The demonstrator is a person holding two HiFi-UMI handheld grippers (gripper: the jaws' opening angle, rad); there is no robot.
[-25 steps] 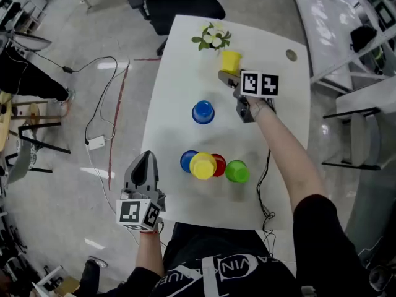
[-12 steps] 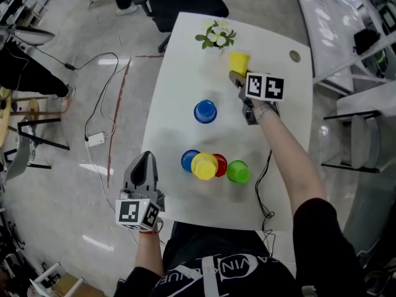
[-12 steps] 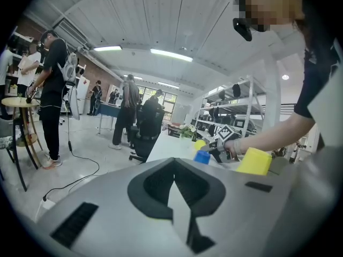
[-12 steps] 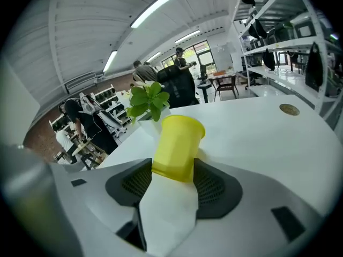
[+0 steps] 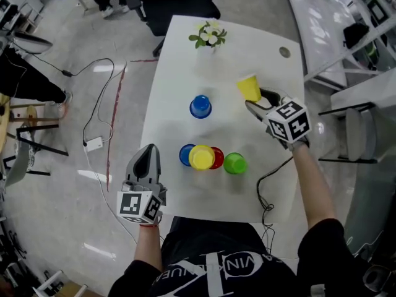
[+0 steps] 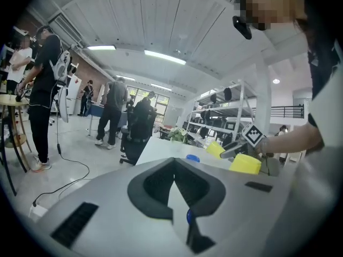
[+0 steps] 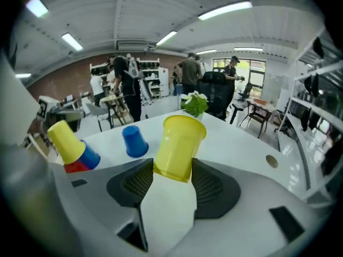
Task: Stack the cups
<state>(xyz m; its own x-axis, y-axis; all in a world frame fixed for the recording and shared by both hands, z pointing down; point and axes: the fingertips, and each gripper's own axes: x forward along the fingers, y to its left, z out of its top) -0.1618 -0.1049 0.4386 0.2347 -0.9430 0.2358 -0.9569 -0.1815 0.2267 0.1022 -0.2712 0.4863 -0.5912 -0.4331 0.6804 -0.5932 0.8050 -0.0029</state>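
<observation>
Right gripper (image 5: 255, 99) jaws just closing, clamped on tilted yellow cup (image 5: 249, 87), toward right edge of desk (image 5: 179, 54), left gripper (image 5: 148, 151) jaws together, off front-left corner.

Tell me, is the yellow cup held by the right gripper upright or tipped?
Tipped. The yellow cup leans sideways, its narrow base clamped in the right gripper, whose jaws have just been closing.

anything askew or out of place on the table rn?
Only the yellow cup. The right gripper, whose jaws have just been closing on it, grips its base and holds it tilted above the table, mouth pointing away. The lone blue cup stands mouth down. Nothing looks spilled or damaged.
</observation>
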